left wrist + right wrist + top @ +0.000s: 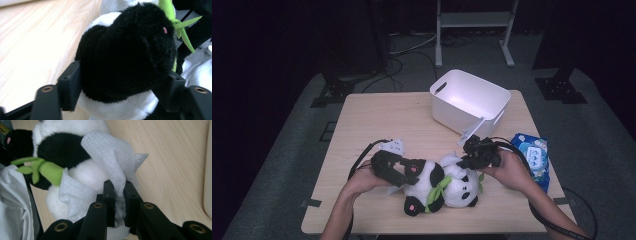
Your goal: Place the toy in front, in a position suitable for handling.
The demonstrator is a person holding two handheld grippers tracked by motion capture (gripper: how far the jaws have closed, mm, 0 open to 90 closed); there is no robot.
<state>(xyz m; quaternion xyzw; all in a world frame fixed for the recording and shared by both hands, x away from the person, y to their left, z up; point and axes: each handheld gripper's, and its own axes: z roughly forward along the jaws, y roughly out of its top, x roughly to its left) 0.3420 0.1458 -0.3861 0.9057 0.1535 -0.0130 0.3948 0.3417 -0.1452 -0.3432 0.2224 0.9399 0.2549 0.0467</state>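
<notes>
A black-and-white panda plush [447,186] with a green bamboo sprig [439,189] lies on the wooden table [377,120] near its front edge. My left gripper [404,172] holds it from the left. In the left gripper view a black furry limb [125,55] fills the gap of the left gripper [122,80] and touches both pads. My right gripper [468,159] is above the plush's white part. In the right gripper view the right gripper [119,186] is shut on a white wipe [107,152] that drapes over the panda [62,150].
A white plastic bin [452,112] stands at the back right of the table. A blue pack of wet wipes [532,152] lies at the right edge, beside my right hand. Metal stand legs and cables are on the floor beyond the table.
</notes>
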